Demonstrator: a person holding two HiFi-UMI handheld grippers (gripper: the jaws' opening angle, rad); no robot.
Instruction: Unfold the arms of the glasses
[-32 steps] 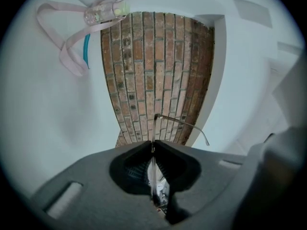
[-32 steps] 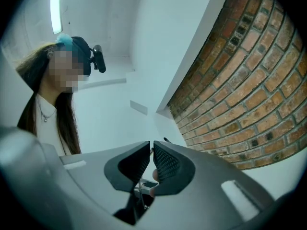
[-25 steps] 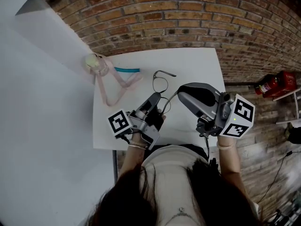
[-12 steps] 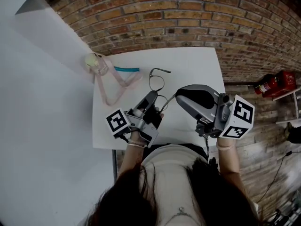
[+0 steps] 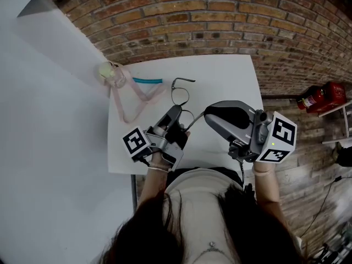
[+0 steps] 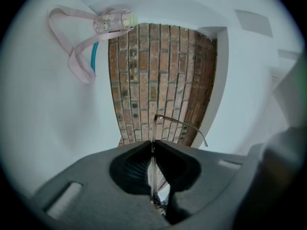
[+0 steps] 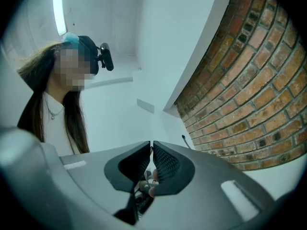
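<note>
Thin-rimmed glasses hang above the white table, near its middle. My left gripper comes at them from the near left and is shut on the frame; in the left gripper view its jaws pinch a lens edge-on. One arm of the glasses juts out sideways beyond the jaws. My right gripper points left, its tip at the other arm, a thin wire running toward the frame. In the right gripper view its jaws are pressed together, and the arm's dark tip pokes out past them.
A small clear bottle on a pale pink strap lies at the table's far left corner, with a teal stick beside it. A brick wall lies beyond the table. A red extinguisher is off to the right.
The left gripper has carried the glasses a little up and to the left. The right gripper has followed slightly left, still at the other arm.
</note>
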